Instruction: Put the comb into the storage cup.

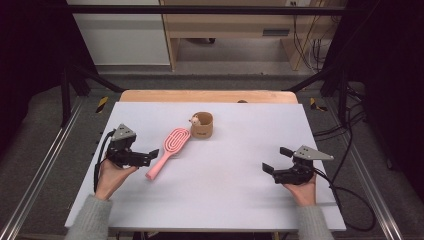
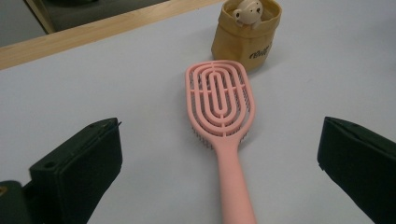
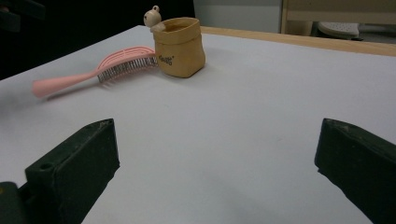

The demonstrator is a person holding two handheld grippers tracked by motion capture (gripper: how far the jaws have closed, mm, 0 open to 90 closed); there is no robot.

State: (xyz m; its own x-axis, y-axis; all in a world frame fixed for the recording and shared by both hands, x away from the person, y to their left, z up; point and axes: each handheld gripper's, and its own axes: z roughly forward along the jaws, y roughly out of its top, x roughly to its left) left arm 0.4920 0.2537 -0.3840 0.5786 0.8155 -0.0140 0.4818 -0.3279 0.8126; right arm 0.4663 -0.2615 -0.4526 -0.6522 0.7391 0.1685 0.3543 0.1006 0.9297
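Both grippers wide open, holding nothing. Left gripper (image 1: 150, 155) just beside pink hairbrush (image 1: 169, 148) handle, brush head touching tan pouch (image 1: 202, 126) mid-table. Right gripper (image 1: 276, 160) well apart, bare table (image 1: 240, 195) around it.

The hairbrush (image 2: 219, 100) looked like smooth matt pink plastic; the pouch (image 2: 246, 35) seemed creased tan paper; the table (image 1: 240, 180) was matt.

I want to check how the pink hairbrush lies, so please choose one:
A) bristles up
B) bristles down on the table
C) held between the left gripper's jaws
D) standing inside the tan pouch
B: the right gripper view shows the pink hairbrush with its bristles pointing down toward the table, beside the tan pouch.
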